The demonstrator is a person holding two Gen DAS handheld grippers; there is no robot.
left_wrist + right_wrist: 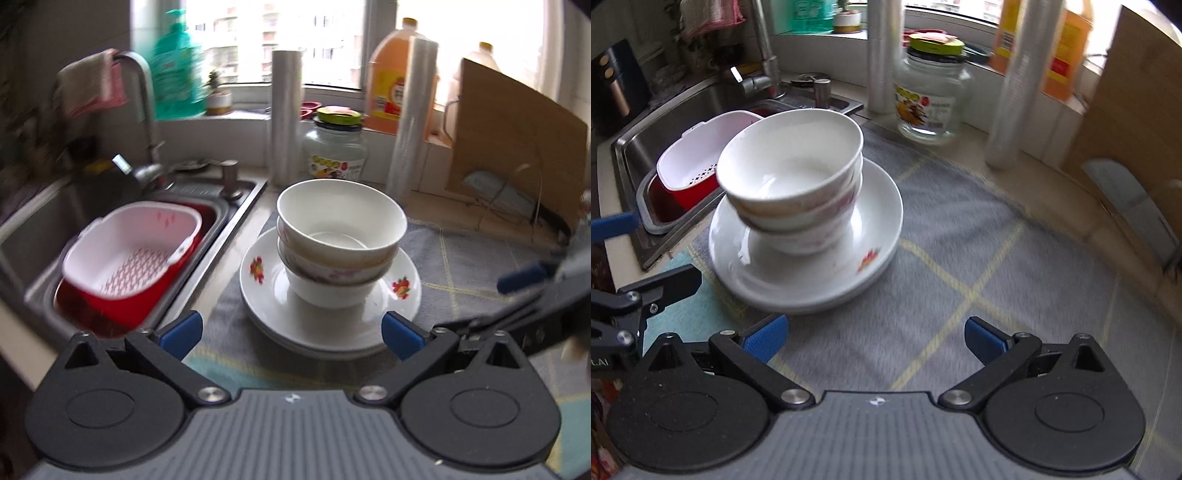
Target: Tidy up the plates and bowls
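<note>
While both claws stand spread with nothing between their blue pads, we see the left claw point(291, 334) hovering at the near edge of the plates point(266, 291), and the right claw point(875, 338) over bare grey mat to the right of them. Neither touches the crockery.

Stacked white plates with red flower prints lie on the mat point(979, 236), a grey cloth with pale yellow lines and a teal border. Nested on them are the bowls point(341, 218), white and leaning a little; we count about three, though the lower ones are mostly hidden by the top one.

Under the mat runs a pale counter point(436, 206). To the left a steel sink point(225, 218) holds a red tub with a white strainer basket point(129, 251) set in it, and a tap point(144, 107) carries a pink cloth. Further back stand a glass jar point(334, 147) with a green and yellow lid, two tall rolls of clear film point(286, 114), an orange bottle point(391, 81) and a green one on the sill, a small potted plant, and bright windows with buildings outside. A brown board point(517, 147) leans at the far right.

Motion blur smears the edges of both views. The jar's and the orange bottle's labels carry print too soft to read. On the left claw's body, seen at the left edge of the right wrist view, only the letters "AI" can be made out. A dark object lies in front of the board; we cannot tell what it is.
</note>
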